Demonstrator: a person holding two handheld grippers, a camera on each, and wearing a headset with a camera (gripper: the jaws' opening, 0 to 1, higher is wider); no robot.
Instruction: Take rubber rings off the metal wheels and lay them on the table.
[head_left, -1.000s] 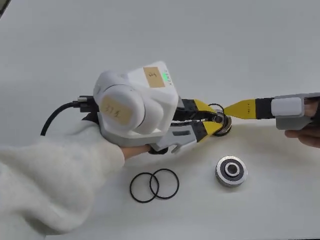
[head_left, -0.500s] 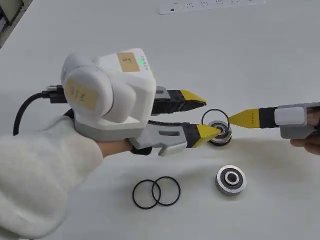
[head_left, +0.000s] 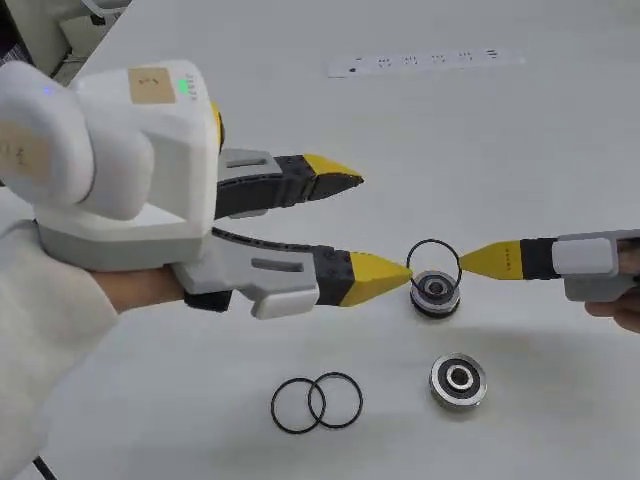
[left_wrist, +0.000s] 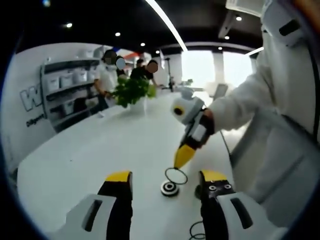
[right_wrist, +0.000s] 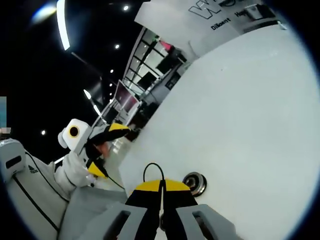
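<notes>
We take the far wheel (head_left: 436, 293) on the table (head_left: 520, 130) as the reference for all positions. The right gripper (head_left: 465, 260) enters from the wheel's right side with both jaws pressed together on the rubber ring (head_left: 434, 241), pinching the ring's right edge. The ring stands up as an open loop over the wheel, and we cannot tell whether its lower edge is still seated on the rim. The left gripper (head_left: 368, 225) lies to the wheel's left with its jaws spread wide and holding nothing. One yellow tip sits just beside the wheel's left edge, and the other sits well apart, up and to the left. The near wheel (head_left: 459, 380) lies flat just below the far wheel, apart from it. The two loose rings (head_left: 272, 406) lie flat and overlapping, below and to the left of the far wheel. One second ago the left jaws were closed about the far wheel. Half a second ago they had parted, with one tip against the wheel, and they are now wider still. The ring's loop has grown larger. The near wheel and loose rings keep their places, and the overall shift in the picture comes from the camera.
</notes>
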